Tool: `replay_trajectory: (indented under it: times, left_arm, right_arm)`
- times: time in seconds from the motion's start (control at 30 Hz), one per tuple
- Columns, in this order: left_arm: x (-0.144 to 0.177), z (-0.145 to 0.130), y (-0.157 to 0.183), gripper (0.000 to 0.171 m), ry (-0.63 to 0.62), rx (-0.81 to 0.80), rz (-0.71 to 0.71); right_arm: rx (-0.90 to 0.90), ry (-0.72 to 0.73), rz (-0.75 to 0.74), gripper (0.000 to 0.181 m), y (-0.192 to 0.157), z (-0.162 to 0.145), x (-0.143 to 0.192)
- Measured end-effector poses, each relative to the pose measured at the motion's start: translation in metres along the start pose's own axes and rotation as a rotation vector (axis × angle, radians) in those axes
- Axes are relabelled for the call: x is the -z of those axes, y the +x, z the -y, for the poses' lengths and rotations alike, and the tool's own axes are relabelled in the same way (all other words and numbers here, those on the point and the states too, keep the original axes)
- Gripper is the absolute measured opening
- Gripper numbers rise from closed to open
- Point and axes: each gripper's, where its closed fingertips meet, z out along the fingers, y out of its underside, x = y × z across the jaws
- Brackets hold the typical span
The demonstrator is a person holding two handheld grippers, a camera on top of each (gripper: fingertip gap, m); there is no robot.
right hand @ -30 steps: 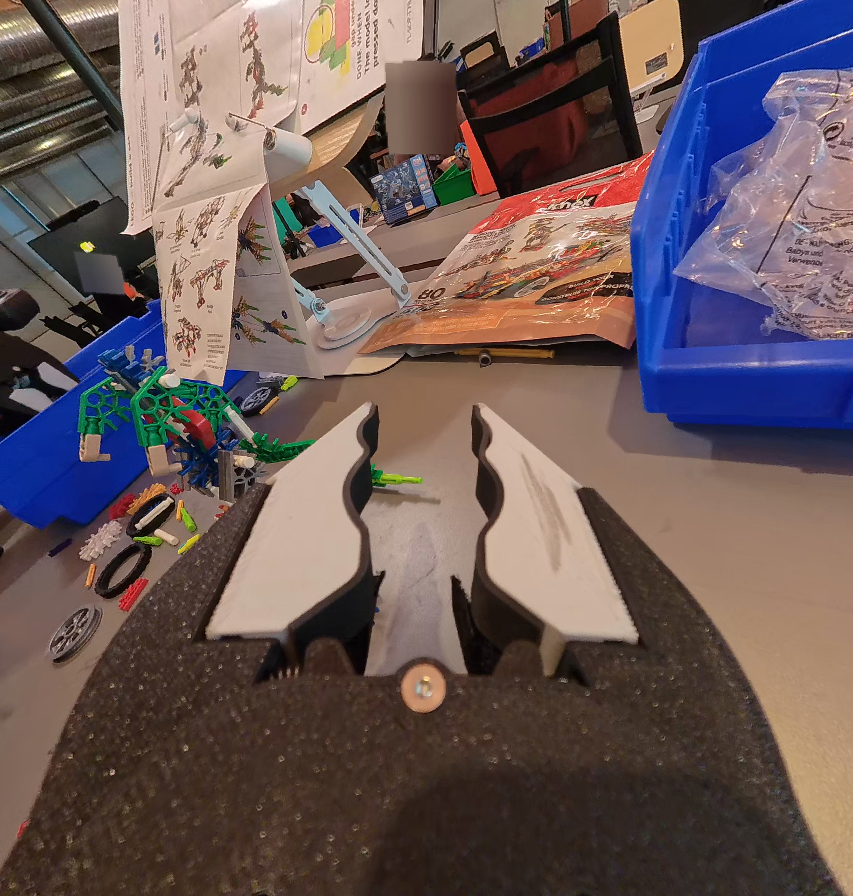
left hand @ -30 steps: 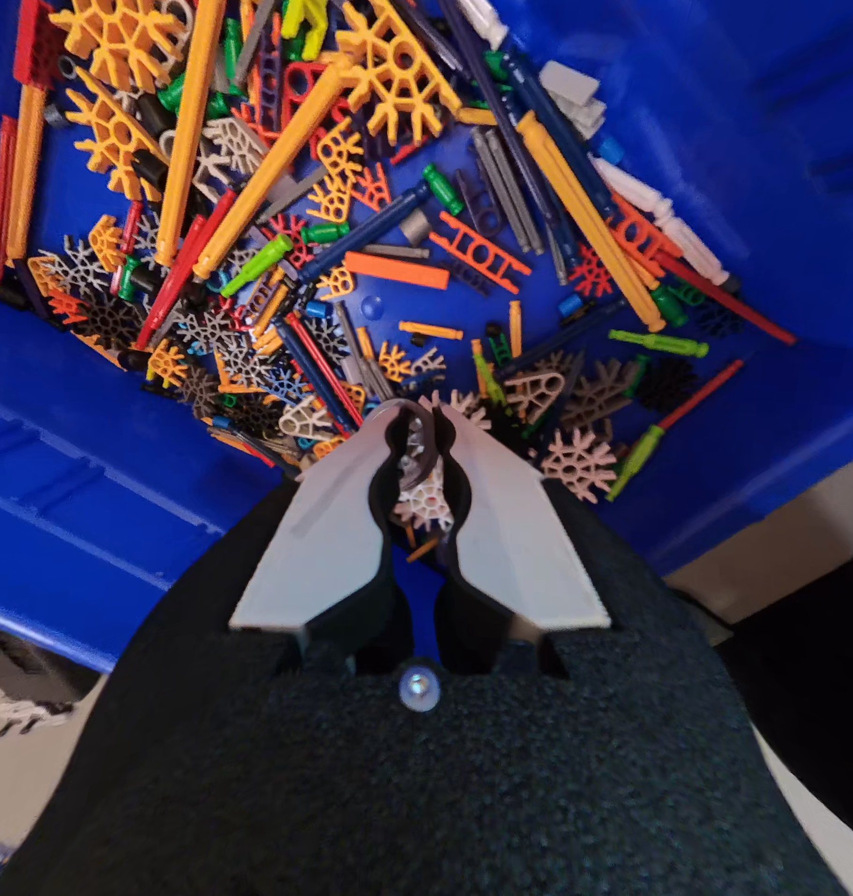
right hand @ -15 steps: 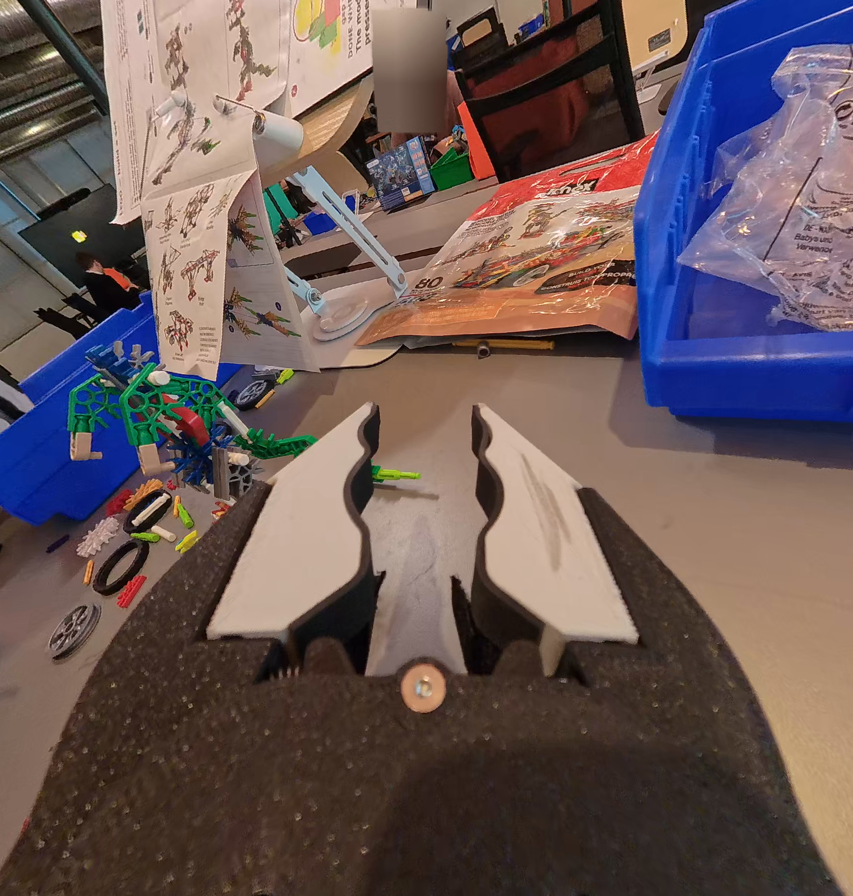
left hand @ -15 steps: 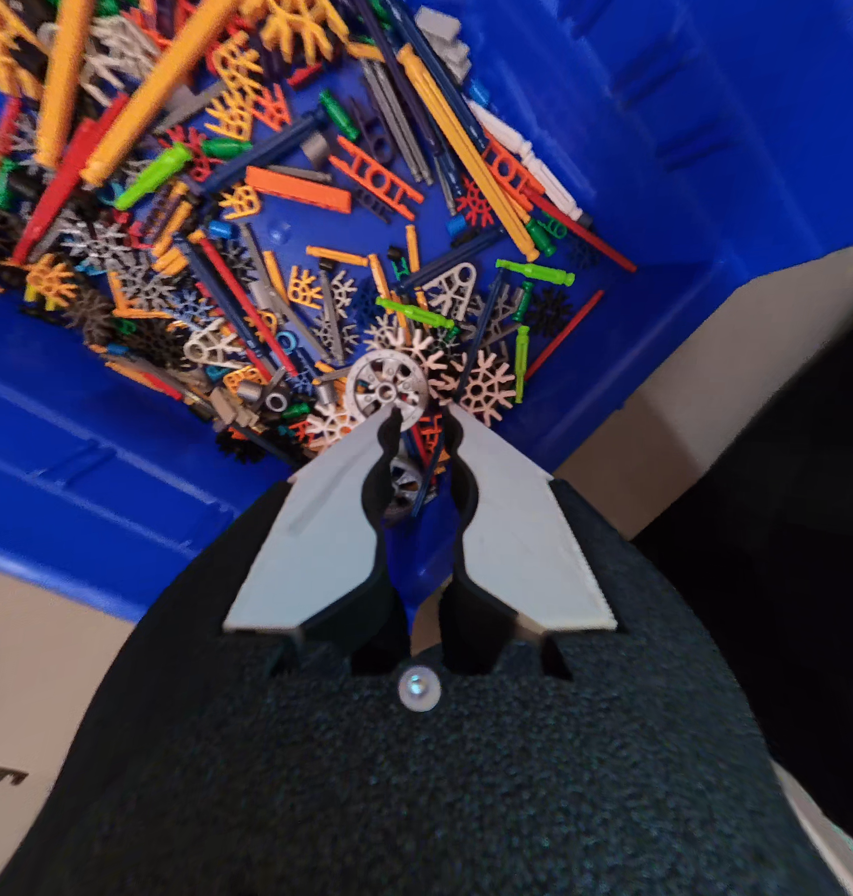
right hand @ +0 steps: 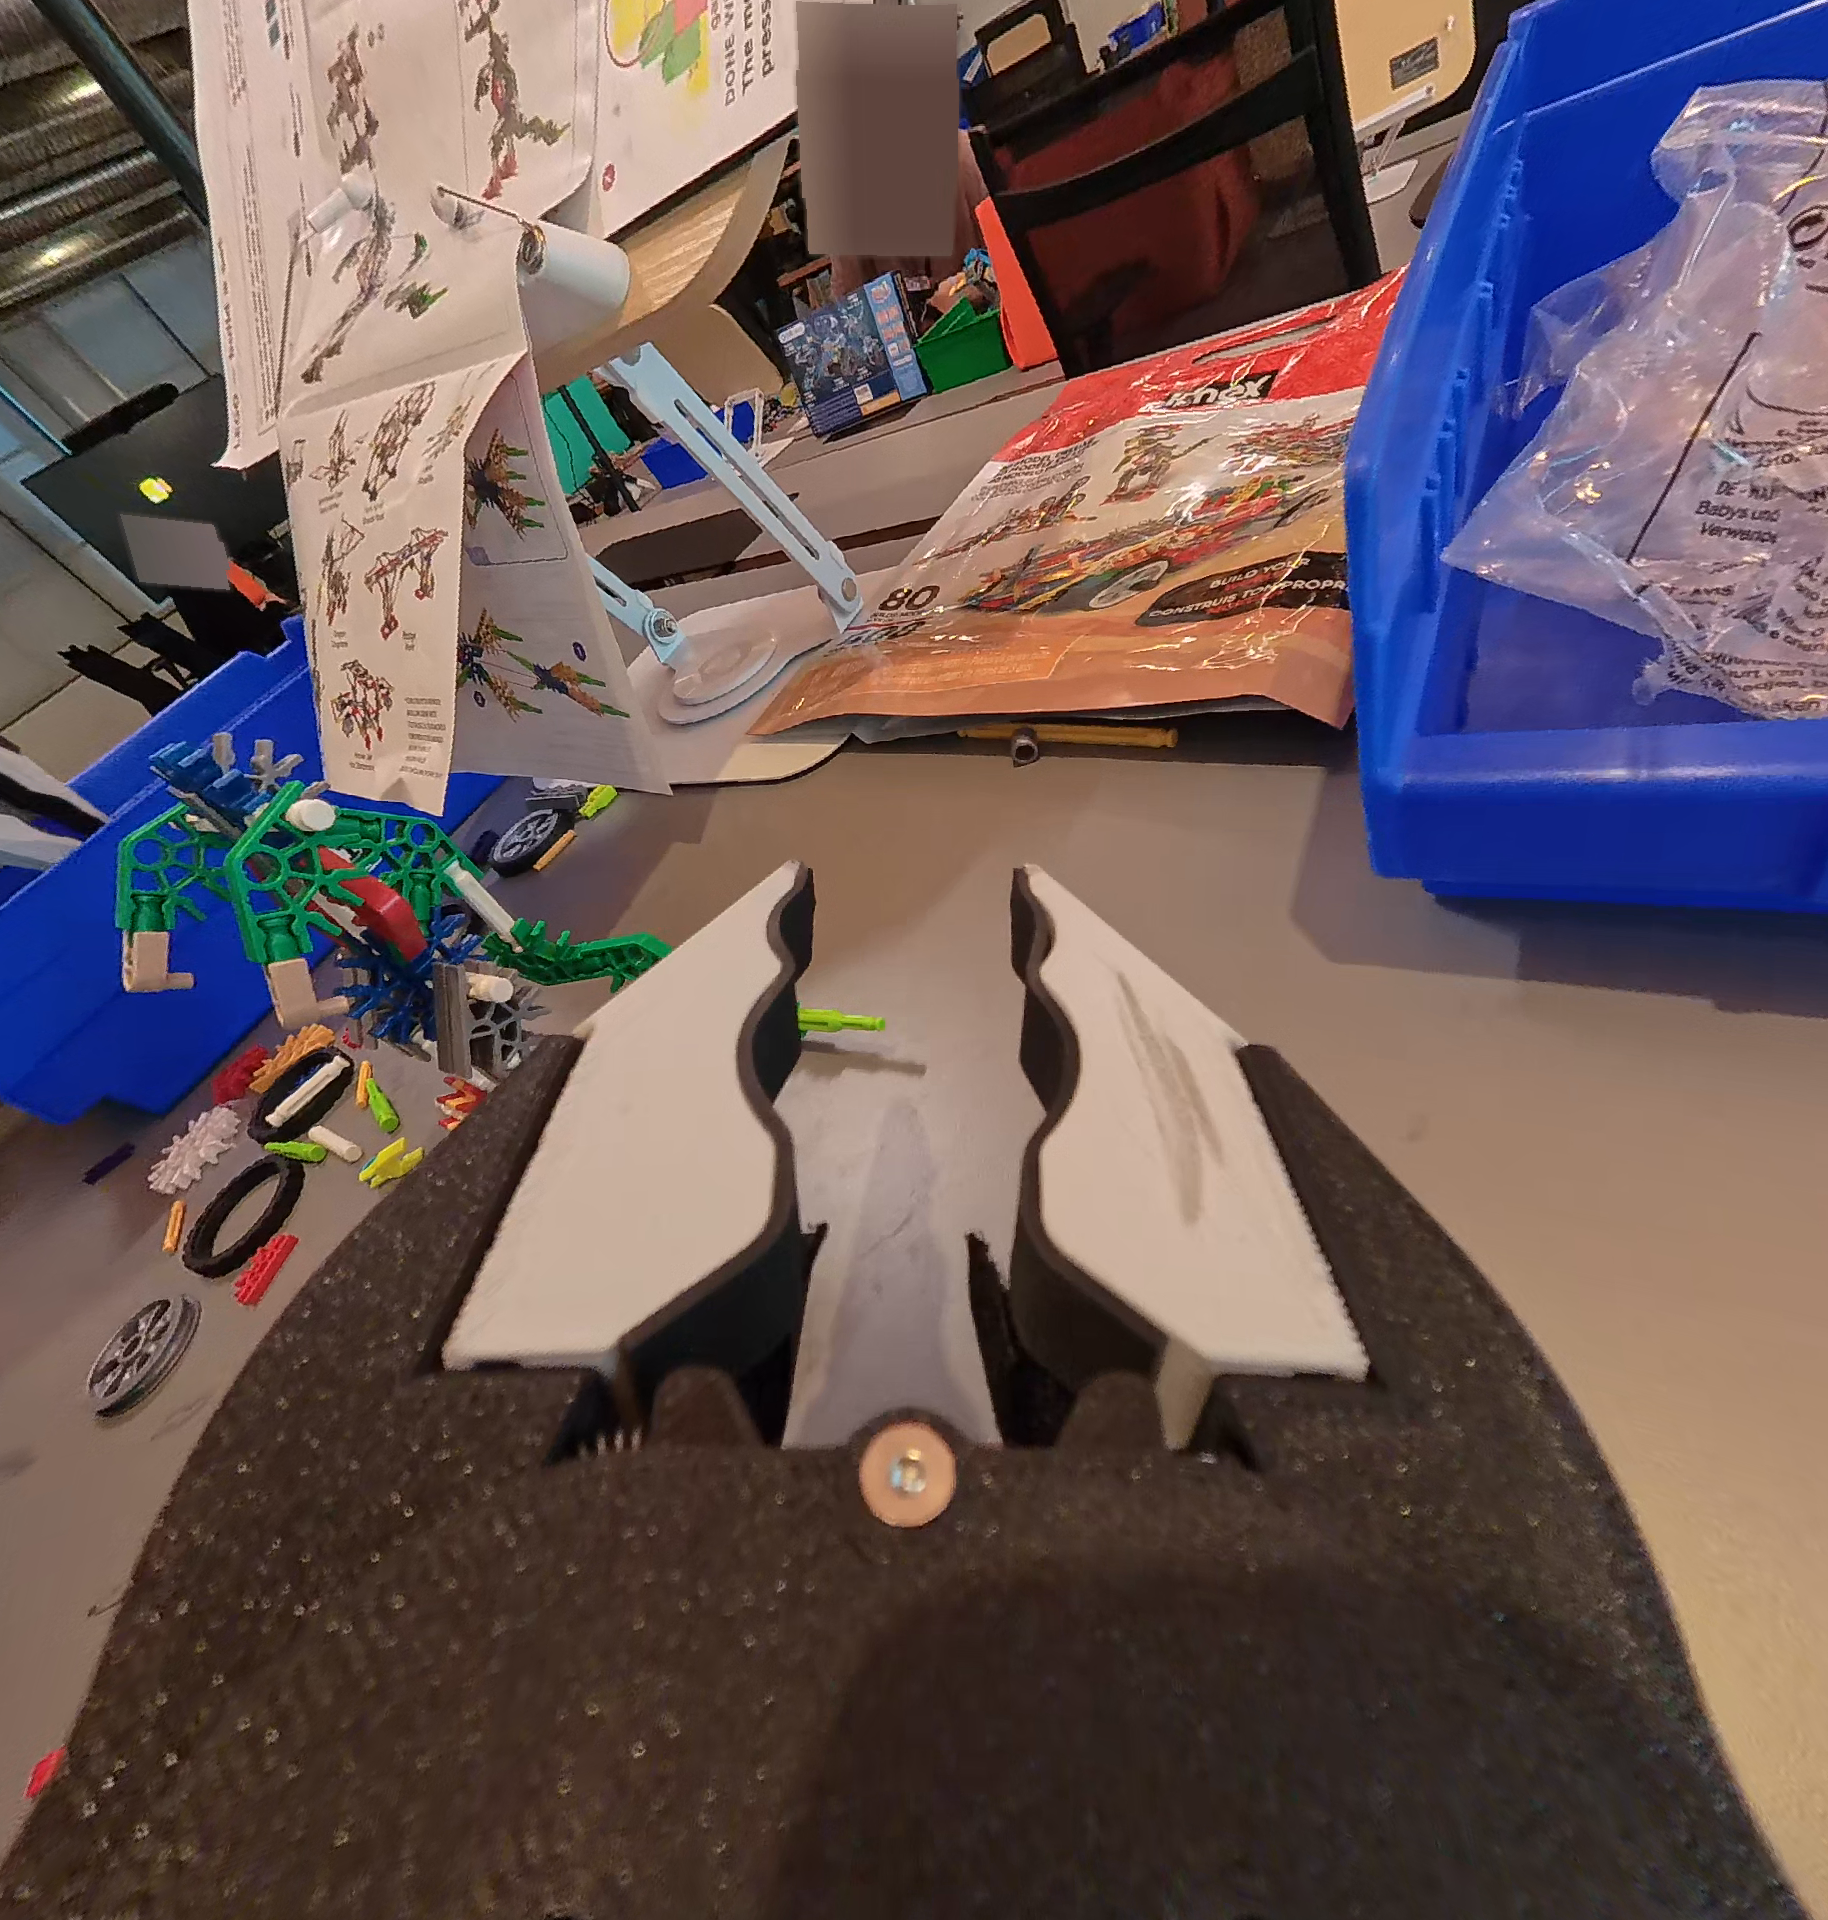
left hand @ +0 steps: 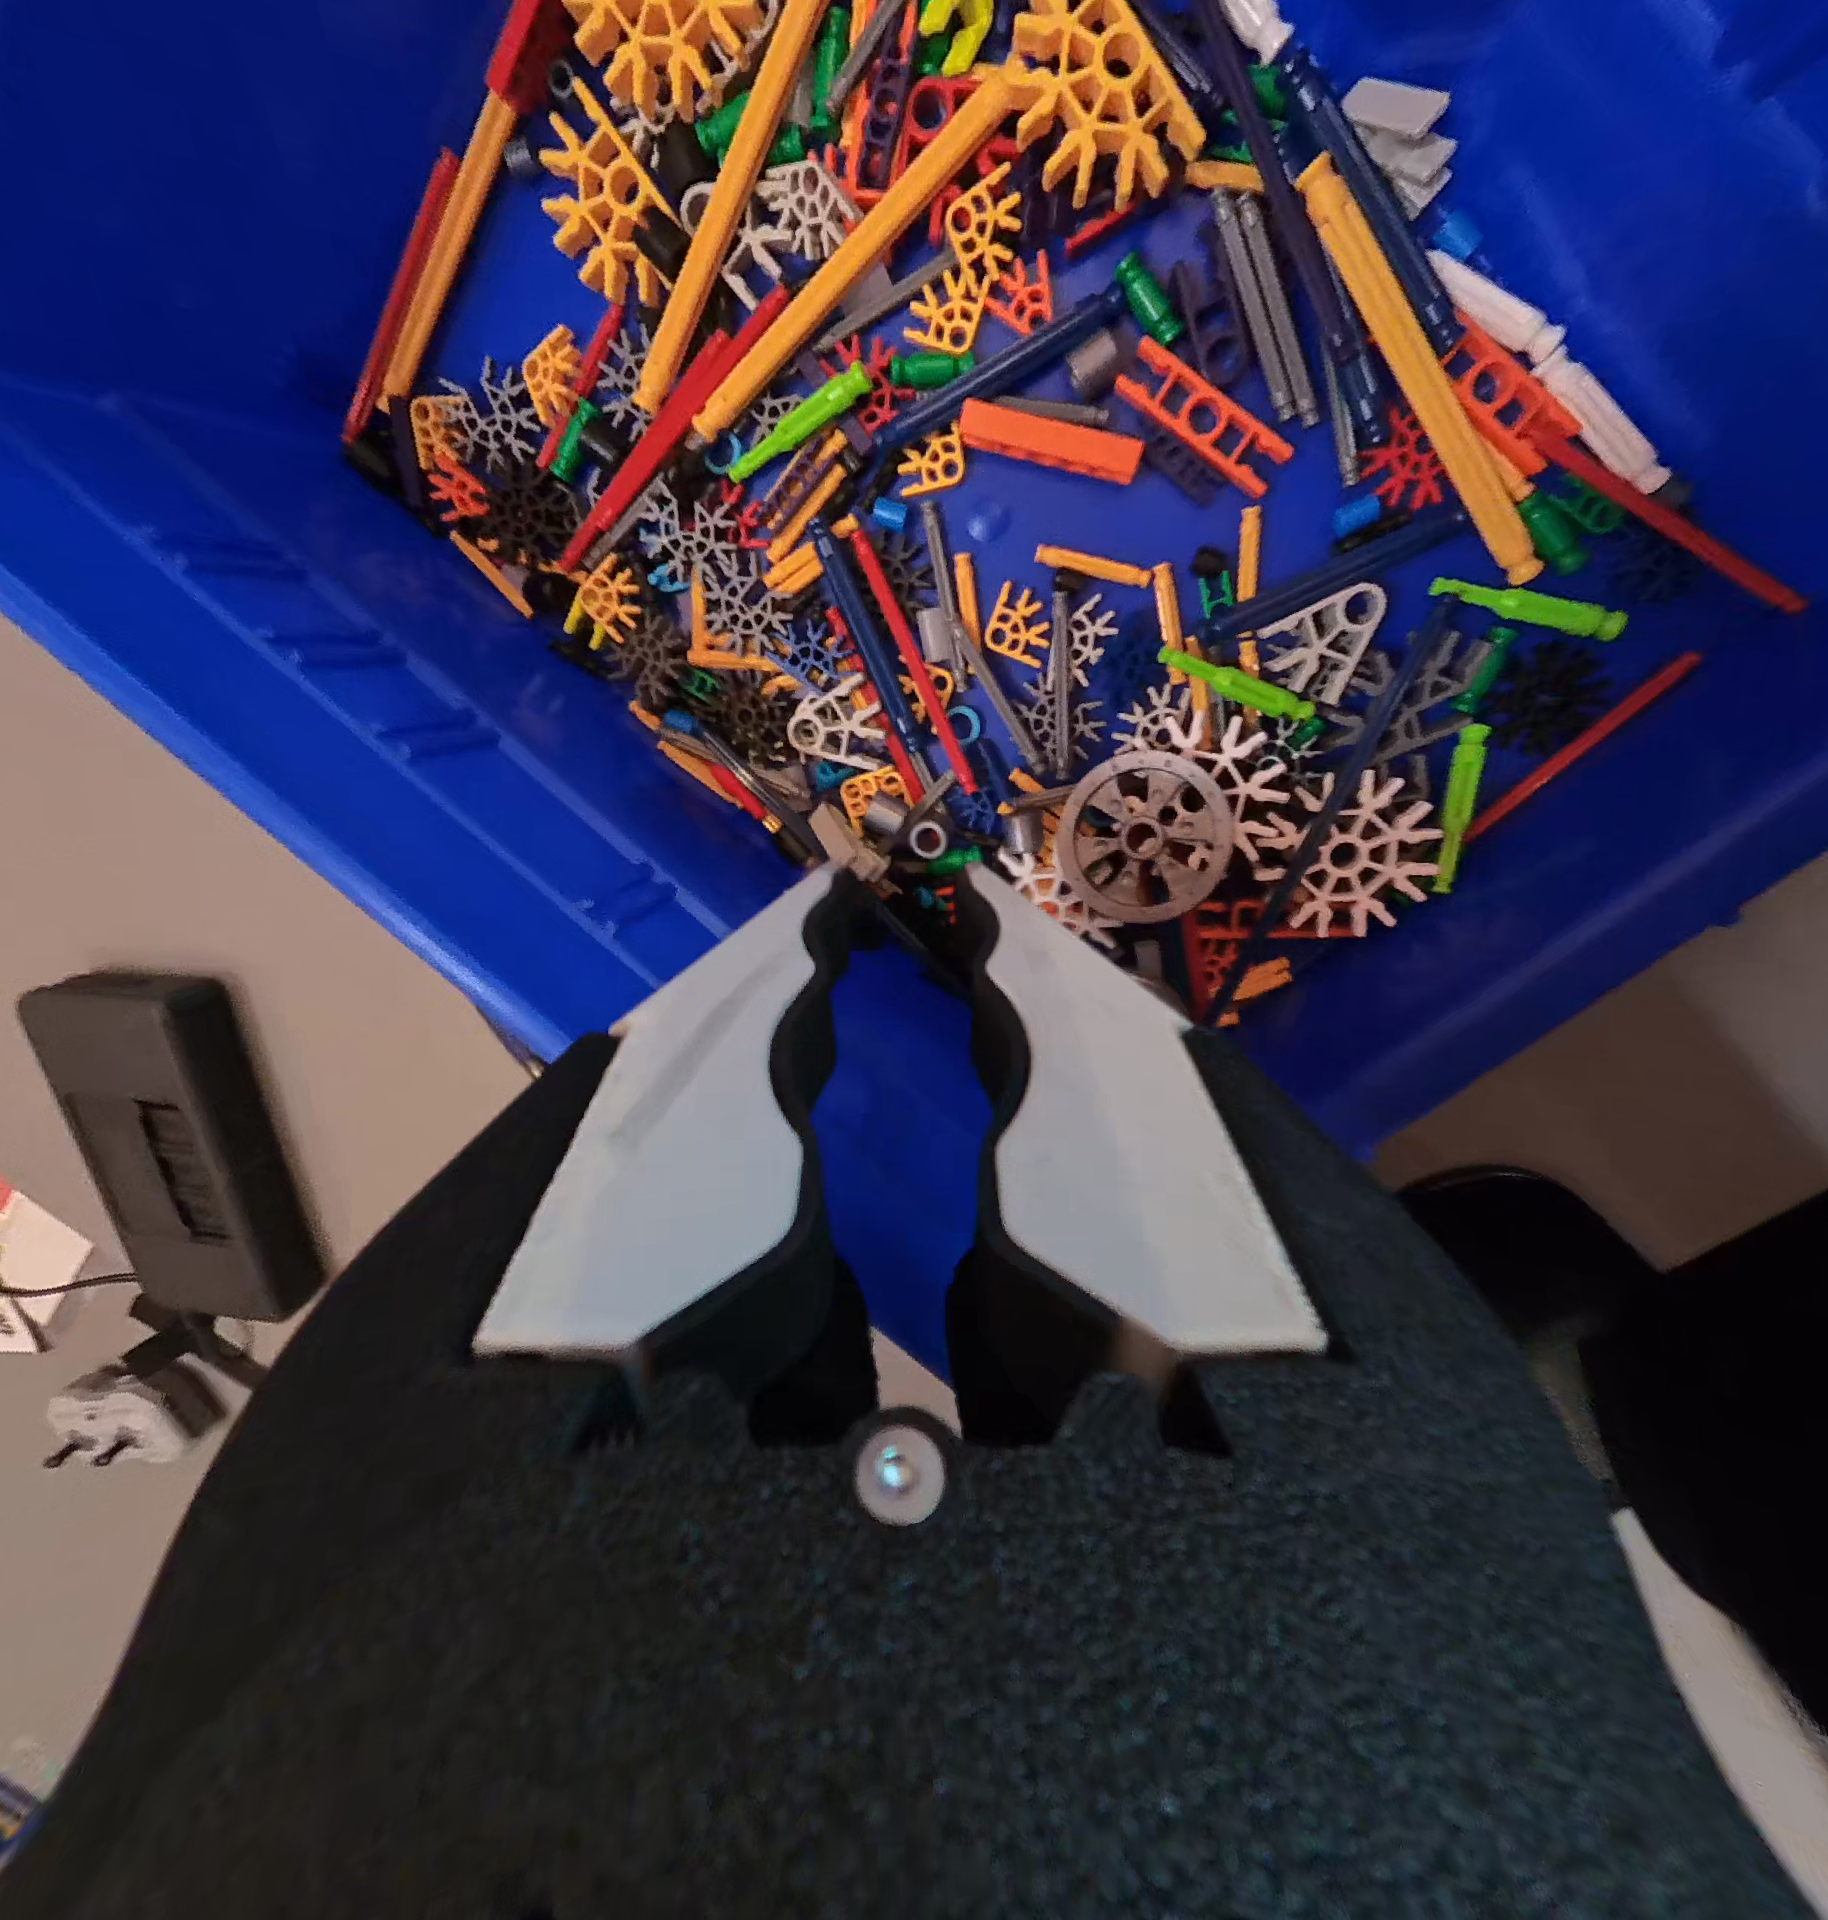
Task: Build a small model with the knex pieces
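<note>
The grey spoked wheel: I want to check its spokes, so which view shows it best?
The left wrist view: the grey spoked wheel lies face-up in the blue bin, just right of the open left claw. The right wrist view does not show that wheel; another grey wheel lies on its table.

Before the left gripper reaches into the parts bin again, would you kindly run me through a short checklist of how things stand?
1. Left gripper open and empty: ok, a gap shows between the fingers and nothing sits in it.
2. Left fingertips over the blue bin: ok, they point at the near edge of the loose parts.
3. Grey spoked wheel free to grasp: ok, it lies on top of the pile, just right of the fingertips.
4. Fingertips touching any part: cannot tell.
5. Right gripper out of the way: ok, it is open and empty over the bare table.
6. Green model undisturbed: ok, standing left of the right gripper, apart from it.
</note>
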Motion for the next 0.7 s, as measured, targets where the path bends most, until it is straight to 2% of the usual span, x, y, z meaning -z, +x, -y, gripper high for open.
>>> replay_trajectory:
  times: [0.17, 0.43, 0.6, 0.7]
  left_arm:
    - [-0.007, 0.007, -0.005, 0.020, -0.033, -0.089, 0.015]
    - [-0.025, 0.008, -0.004, 0.026, -0.171, -0.305, 0.021]
    - [-0.040, -0.004, 0.013, 0.030, -0.286, -0.254, -0.025]
    - [-0.048, -0.005, 0.016, 0.050, -0.298, -0.173, 0.018]
  right_arm:
    - [0.001, 0.008, 0.002, 0.038, 0.000, 0.001, 0.001]
    - [0.002, 0.024, 0.008, 0.038, -0.001, 0.003, 0.003]
    - [0.001, 0.030, 0.010, 0.038, -0.001, 0.003, 0.003]
    - [-0.001, 0.027, 0.010, 0.038, -0.001, 0.003, 0.003]
